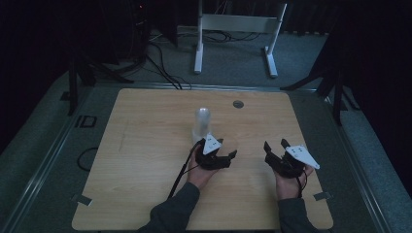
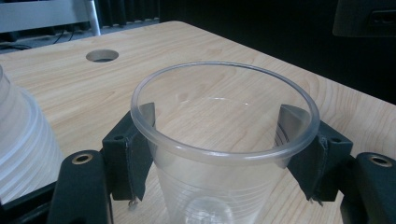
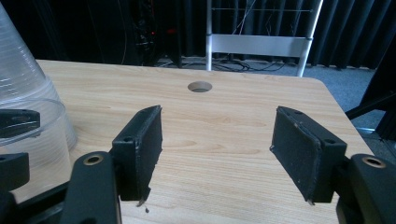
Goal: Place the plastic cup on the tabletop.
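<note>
Pale wood table (image 1: 145, 145) under dim light, dark curtains behind. At its centre the left gripper (image 2: 219, 140) has its jaws clamped on a clear plastic cup (image 2: 224, 154), upright and holding nothing. Just at the cup's eleven o'clock in the high view stands a stack of clear cups (image 1: 202, 124), upside down. At three o'clock, well apart, the right gripper (image 3: 217, 149) has its jaws spread, nothing between them.

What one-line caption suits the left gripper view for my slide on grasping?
Left gripper clamps a clear plastic cup upright on the wooden table.
</note>
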Available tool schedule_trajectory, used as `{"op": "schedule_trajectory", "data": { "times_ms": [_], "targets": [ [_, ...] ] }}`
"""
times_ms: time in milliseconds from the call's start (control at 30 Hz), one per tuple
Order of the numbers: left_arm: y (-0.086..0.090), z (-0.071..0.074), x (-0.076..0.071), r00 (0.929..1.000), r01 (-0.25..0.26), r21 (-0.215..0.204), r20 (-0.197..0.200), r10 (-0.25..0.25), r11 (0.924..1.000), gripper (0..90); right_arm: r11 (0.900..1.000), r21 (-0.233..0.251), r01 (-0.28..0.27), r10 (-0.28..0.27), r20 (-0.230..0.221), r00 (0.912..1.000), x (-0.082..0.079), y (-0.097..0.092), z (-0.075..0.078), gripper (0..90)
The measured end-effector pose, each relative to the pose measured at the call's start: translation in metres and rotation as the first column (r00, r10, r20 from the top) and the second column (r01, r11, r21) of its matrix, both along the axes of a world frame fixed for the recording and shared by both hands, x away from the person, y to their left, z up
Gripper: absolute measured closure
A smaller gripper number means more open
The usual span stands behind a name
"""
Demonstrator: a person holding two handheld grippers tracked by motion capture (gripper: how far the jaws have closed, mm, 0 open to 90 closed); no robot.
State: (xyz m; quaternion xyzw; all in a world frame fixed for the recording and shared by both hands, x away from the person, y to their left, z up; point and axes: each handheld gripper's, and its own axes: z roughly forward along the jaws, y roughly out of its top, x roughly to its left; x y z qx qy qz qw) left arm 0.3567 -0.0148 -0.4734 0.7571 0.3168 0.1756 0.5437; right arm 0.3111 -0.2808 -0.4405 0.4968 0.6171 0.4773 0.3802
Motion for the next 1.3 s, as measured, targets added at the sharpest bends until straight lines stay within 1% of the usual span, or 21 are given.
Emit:
{"op": "schedule_trajectory", "data": {
  "times_ms": [667, 1033, 1300],
  "targets": [
    [0.005, -0.004, 0.001, 1.0000, -0.007, -0.009, -0.002, 0.007, 0.9999, 29.6, 1.0000, 0.000, -0.001, 0.001, -0.001, 1.0000, 0.000, 0.000, 0.000, 33.1],
    [0.009, -0.007, 0.001, 0.9999, -0.008, -0.002, -0.009, 0.008, 1.0000, 29.2, 1.0000, 0.000, -0.002, 0.002, -0.003, 1.0000, 0.000, 0.000, -0.001, 33.1],
    [0.011, -0.009, 0.002, 0.9999, -0.009, -0.005, -0.012, 0.009, 0.9999, 29.0, 1.0000, -0.001, -0.003, 0.003, -0.003, 1.0000, 0.000, 0.001, -0.001, 33.1]
  ]
}}
